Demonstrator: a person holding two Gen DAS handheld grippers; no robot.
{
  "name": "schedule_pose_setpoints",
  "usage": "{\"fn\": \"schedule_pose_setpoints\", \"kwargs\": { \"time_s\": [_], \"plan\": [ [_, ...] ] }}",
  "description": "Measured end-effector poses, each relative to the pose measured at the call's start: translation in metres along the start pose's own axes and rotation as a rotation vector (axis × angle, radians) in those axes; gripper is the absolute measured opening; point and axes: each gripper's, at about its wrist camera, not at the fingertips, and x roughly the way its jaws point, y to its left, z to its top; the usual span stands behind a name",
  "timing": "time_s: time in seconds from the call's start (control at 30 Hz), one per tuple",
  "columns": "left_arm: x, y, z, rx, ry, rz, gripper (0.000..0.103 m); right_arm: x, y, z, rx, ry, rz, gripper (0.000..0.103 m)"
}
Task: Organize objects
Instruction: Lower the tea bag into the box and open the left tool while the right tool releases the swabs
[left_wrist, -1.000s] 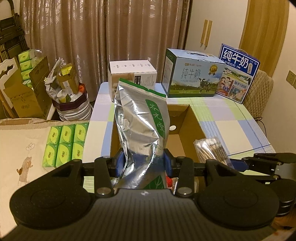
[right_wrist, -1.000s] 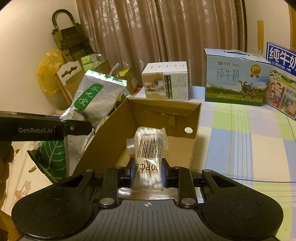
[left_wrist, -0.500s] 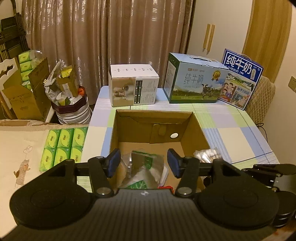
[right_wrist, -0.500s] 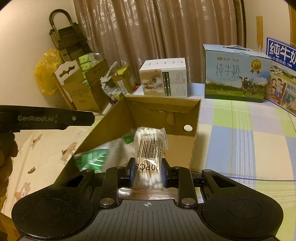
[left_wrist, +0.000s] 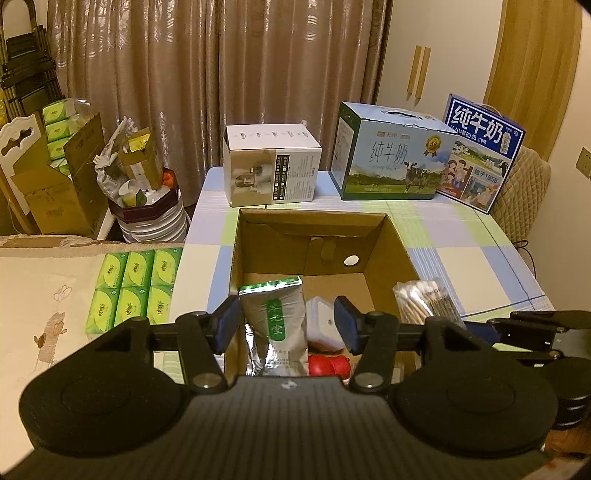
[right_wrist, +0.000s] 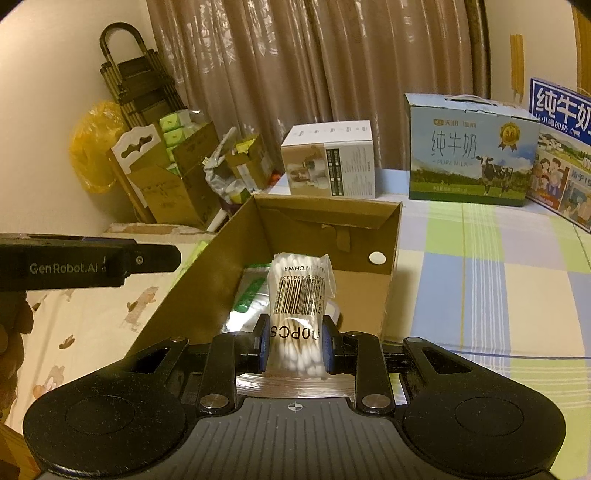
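Left wrist view: the left tongs (left_wrist: 288, 325) stand apart with nothing pressed between them, poised above the near end of an open cardboard box (left_wrist: 391, 254). Inside the box a silver pouch with a green label (left_wrist: 275, 325) lies flat, with a white container (left_wrist: 323, 321) and a red item (left_wrist: 328, 365) just to its right. The box sits on a desk (left_wrist: 480, 258) covered in a checked cloth of pale blue, green and cream. At the desk's far edge stand a white carton (left_wrist: 271, 166), a blue milk case (left_wrist: 391, 155) and, at far right, a darker blue milk box (left_wrist: 480, 155) leaning against a quilted chair back (left_wrist: 524, 188). Brown curtains (left_wrist: 221, 74) hang behind. To the left, a cream printed cloth carries a green tissue pack (left_wrist: 131, 288). The packet of cotton swabs (left_wrist: 424, 299) shows at the box's right wall.

Right wrist view: the right tongs (right_wrist: 295, 343) are narrow, clamped on the packet of cotton swabs (right_wrist: 299, 291), which stands upright over the box's (right_wrist: 391, 258) near end, barcode facing the camera. The silver pouch (right_wrist: 247, 295) lies below it in the box. The left tongs' black arm (right_wrist: 88, 262) reaches in from the left. A yellow bag (right_wrist: 92, 147) and a dark folded rack (right_wrist: 136, 85) stand against the far-left wall.
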Motion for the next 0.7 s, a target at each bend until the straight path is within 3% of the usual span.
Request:
{"fn": "schedule_pose_setpoints", "kwargs": {
  "time_s": [0.7],
  "plan": [
    [-0.017, 0.0, -0.002, 0.029, -0.007, 0.012, 0.051, -0.007, 0.004, 0.007, 0.007, -0.018, -0.001, 0.024]
  ]
}}
